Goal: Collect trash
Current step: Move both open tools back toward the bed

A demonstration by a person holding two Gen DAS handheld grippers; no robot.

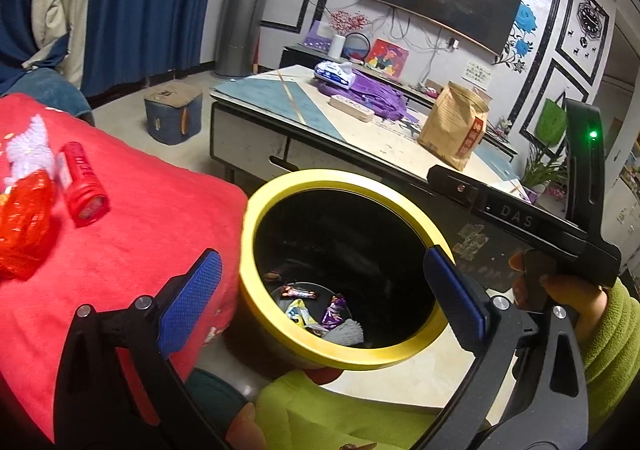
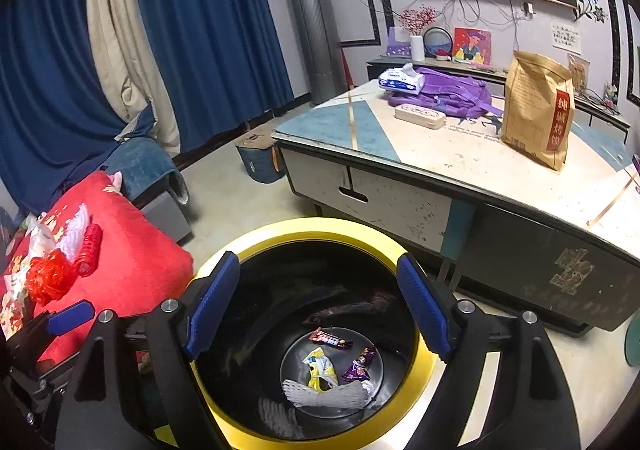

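Observation:
A black bin with a yellow rim (image 1: 280,186) (image 2: 352,228) stands on the floor beside a red cushion (image 1: 152,218) (image 2: 132,250). Several wrappers (image 1: 320,310) (image 2: 332,362) and a white foam net (image 2: 324,392) lie at its bottom. On the cushion lie a red cylinder (image 1: 82,184) (image 2: 89,250), a crumpled red wrapper (image 1: 24,222) (image 2: 48,278) and white foam netting (image 1: 28,146) (image 2: 76,232). My left gripper (image 1: 324,302) is open and empty over the bin's near rim. My right gripper (image 2: 320,306) is open and empty above the bin's mouth; its body shows in the left wrist view (image 1: 532,222).
A low coffee table (image 1: 280,118) (image 2: 440,154) stands behind the bin with a brown paper bag (image 1: 456,126) (image 2: 538,108), purple bag (image 2: 444,90), tissue pack (image 2: 402,80) and a beige box (image 2: 420,116). A small blue stool (image 1: 172,114) sits on the floor by blue curtains.

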